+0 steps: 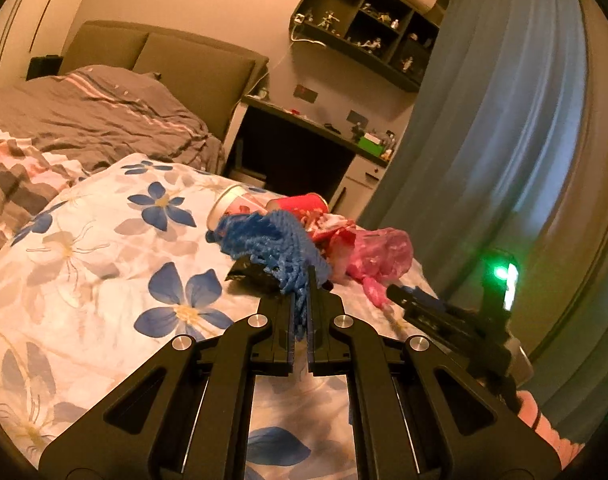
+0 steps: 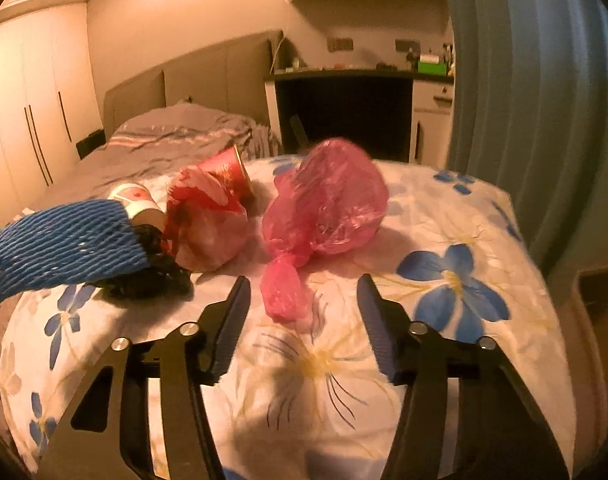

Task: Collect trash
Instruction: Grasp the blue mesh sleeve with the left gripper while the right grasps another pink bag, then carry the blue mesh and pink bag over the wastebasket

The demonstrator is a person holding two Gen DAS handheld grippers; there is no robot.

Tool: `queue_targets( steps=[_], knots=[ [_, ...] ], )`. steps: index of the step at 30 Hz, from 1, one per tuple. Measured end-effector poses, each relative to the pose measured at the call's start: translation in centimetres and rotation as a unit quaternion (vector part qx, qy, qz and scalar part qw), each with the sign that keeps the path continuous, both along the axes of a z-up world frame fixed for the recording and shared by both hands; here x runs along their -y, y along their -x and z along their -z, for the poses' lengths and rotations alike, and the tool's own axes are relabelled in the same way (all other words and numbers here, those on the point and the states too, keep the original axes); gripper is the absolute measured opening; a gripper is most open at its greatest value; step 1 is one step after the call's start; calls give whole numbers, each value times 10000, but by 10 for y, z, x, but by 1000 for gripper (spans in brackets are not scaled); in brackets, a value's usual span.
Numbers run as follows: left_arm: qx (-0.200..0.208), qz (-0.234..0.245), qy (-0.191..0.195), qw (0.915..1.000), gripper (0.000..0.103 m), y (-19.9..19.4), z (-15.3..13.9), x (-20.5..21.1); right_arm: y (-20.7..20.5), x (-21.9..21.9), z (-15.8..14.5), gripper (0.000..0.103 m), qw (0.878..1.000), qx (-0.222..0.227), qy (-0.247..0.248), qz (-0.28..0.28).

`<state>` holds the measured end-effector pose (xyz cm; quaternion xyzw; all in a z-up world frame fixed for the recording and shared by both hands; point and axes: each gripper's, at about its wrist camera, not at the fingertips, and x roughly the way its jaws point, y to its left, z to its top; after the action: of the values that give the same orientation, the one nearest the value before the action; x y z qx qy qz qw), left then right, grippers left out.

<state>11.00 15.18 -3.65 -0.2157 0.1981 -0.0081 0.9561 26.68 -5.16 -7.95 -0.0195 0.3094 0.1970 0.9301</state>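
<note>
on the floral duvet point(image 2: 443, 216) at the bed's foot, trash heap. item: pink plastic bag point(image 2: 327, 196), knotted, body lying beyond its twisted tail point(image 2: 284, 292); long axis runs from the tail near the right tool point(image 2: 304, 292) up and away to the swollen body, tail end pointing back at the tool. right tool: jaws spread, nothing pinched, the tail lying between the tips or just ahead, blur leaves it unclear. right hand nearer this bag. item: blue foam net point(image 1: 272, 248), pinched in the left tool point(image 1: 302, 300), jaws pressed together on it, net raised off the duvet. adjacent: black wrapper point(image 2: 152, 276), red paper cup point(image 2: 228, 172), white cup point(image 2: 138, 200), crumpled red-white bag point(image 2: 208, 224), all just left of the pink bag.
</note>
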Motion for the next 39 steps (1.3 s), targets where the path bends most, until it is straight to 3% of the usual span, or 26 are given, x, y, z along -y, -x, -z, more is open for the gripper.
queue_targets(
  steps=[3, 5, 8, 11, 19, 26, 39],
  knots=[
    [-8, 6, 23, 10000, 3, 2, 1, -1, -12, -7, 8, 38, 9995, -307, 69, -38],
    [-14, 7, 33, 10000, 3, 4, 1, -1, -16, -10, 13, 21, 9987, -475, 126, -92],
    [12, 5, 44, 10000, 3, 7, 0, -1, -16, -9, 14, 11, 9985, -517, 37, -162],
    [80, 13, 52, 10000, 3, 12, -3, 1, -8, -3, 9, 9, 9989, -419, -89, -205],
    [294, -43, -110, 9995, 3, 32, -18, 8, 57, 31, -18, 8, 9990, 384, -200, -104],
    [487, -43, -220, 9986, 3, 43, -36, 23, 98, 69, -41, 7, 9964, 661, -531, -51],
    [572, 640, -513, 9950, 3, 27, -49, 91, 133, 126, -58, 7, 9916, 986, -809, 209]
  ],
)
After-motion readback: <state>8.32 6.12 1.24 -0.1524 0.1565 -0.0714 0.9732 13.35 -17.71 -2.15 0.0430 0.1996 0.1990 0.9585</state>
